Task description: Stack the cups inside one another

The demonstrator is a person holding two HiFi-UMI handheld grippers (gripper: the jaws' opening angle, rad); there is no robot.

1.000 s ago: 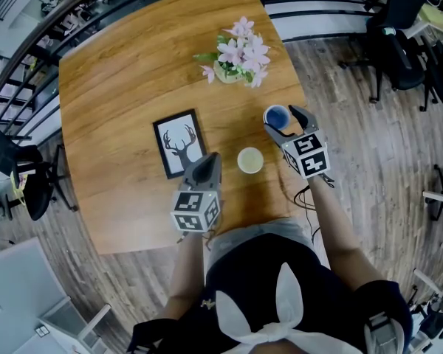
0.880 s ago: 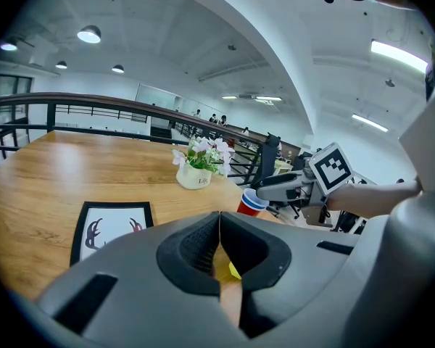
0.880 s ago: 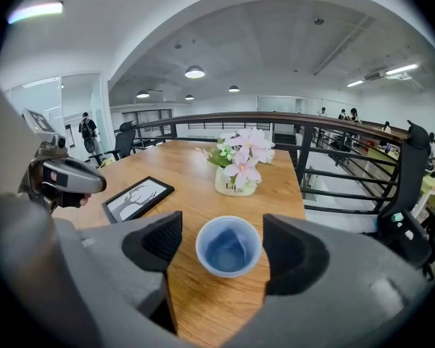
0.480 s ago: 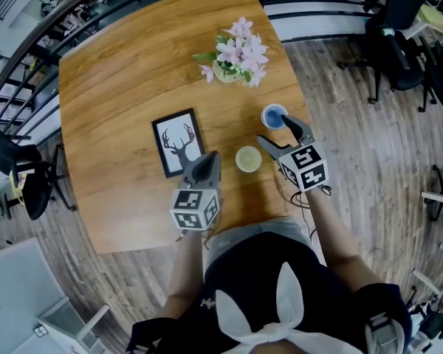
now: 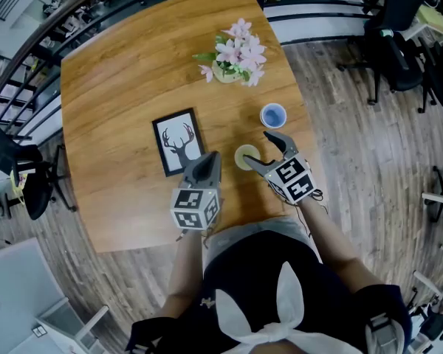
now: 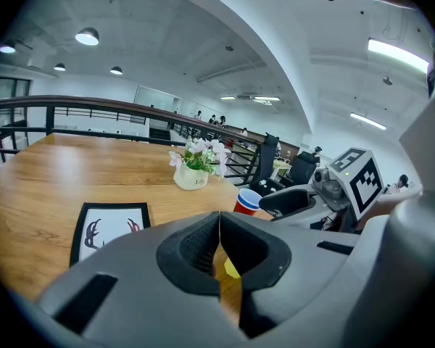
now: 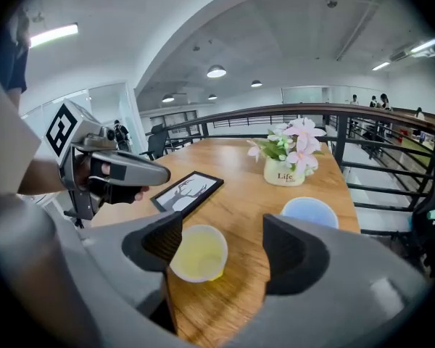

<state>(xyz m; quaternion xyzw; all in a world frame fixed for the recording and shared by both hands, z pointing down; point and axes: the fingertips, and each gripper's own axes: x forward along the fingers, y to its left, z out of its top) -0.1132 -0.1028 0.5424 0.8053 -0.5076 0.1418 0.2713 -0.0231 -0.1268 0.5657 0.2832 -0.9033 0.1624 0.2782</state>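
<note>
Tabletop (image 5: 118, 87) of warm wood fills the upper middle of the head view and carries everything in play. Next in bulk are the two tools at its lower edge. The left gripper (image 5: 209, 159) has its jaws pressed together on nothing and points toward the framed deer picture (image 5: 179, 142) at centre left. The right gripper (image 5: 258, 148), lower centre right, has its jaws spread wide and empty. A flower pot (image 5: 236, 54) sits toward the top, well apart from the work.

The blue cup (image 5: 274, 115) stands upright right of centre, just above the right gripper. The yellow cup (image 5: 245, 155) stands upright at centre, just beside that gripper's lower jaw tip.

The step looks like a reach for the yellow cup, with nothing nested yet. In the right gripper view the cup (image 7: 197, 252) lies hard against the left-hand pad rather than midway, so the tool probably needs to shift until the cup is centred in the gap. Then it should advance until the pads flank the wall below the rim. The cup looks thin-walled, so a soft squeeze seems wise. It should be lifted upright and lowered straight into the blue cup (image 7: 309, 212), which could tip if nudged.
</note>
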